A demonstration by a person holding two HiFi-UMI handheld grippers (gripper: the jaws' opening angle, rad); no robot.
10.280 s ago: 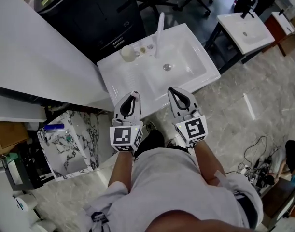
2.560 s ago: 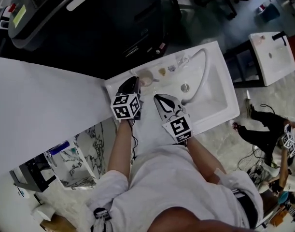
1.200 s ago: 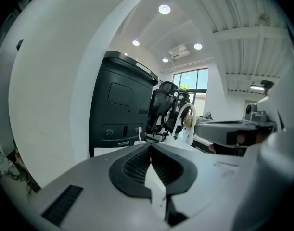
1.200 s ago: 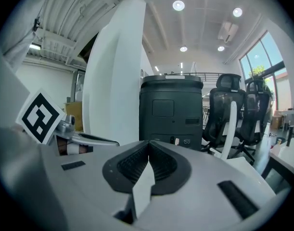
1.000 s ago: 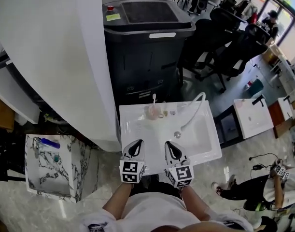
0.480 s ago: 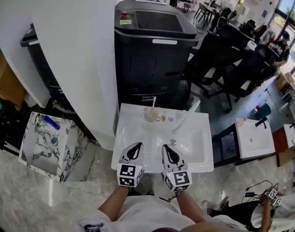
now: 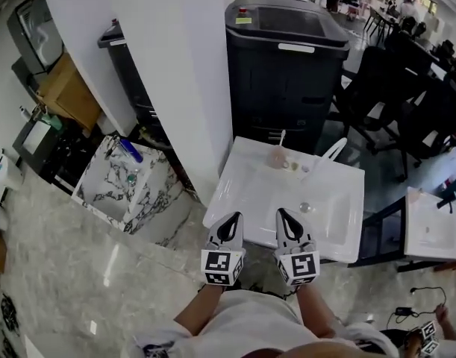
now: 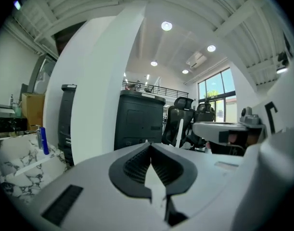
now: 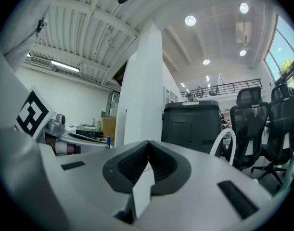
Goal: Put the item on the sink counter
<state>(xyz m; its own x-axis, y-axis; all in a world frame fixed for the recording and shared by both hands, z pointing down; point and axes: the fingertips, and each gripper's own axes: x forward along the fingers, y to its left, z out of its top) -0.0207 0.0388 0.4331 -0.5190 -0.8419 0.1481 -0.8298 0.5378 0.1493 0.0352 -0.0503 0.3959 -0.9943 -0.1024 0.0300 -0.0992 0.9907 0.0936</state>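
A white sink (image 7: pixel 246 189) stands before a black cabinet. On its back counter a pale cup (image 7: pixel 277 158) holds an upright toothbrush (image 7: pixel 282 137), with small items beside it and a white curved faucet (image 7: pixel 330 154) to the right. My left gripper (image 7: pixel 230 220) and right gripper (image 7: pixel 283 215) hover side by side over the sink's near edge, both shut with nothing between the jaws. The left gripper (image 8: pixel 149 146) and right gripper (image 9: pixel 147 143) views show closed, empty jaws pointing level into the room; the right one also shows the faucet (image 9: pixel 220 146).
A white pillar (image 7: pixel 164 58) rises left of the sink. A marble basin (image 7: pixel 119 189) with a blue item (image 7: pixel 128 151) sits further left. The black cabinet (image 7: pixel 287 66) and office chairs (image 7: pixel 407 88) stand behind; another white sink (image 7: pixel 429 230) is at the right.
The head view has swung left and pulled back, so the sink now lies right of centre. Both grippers stay shut and empty at the sink's near edge.
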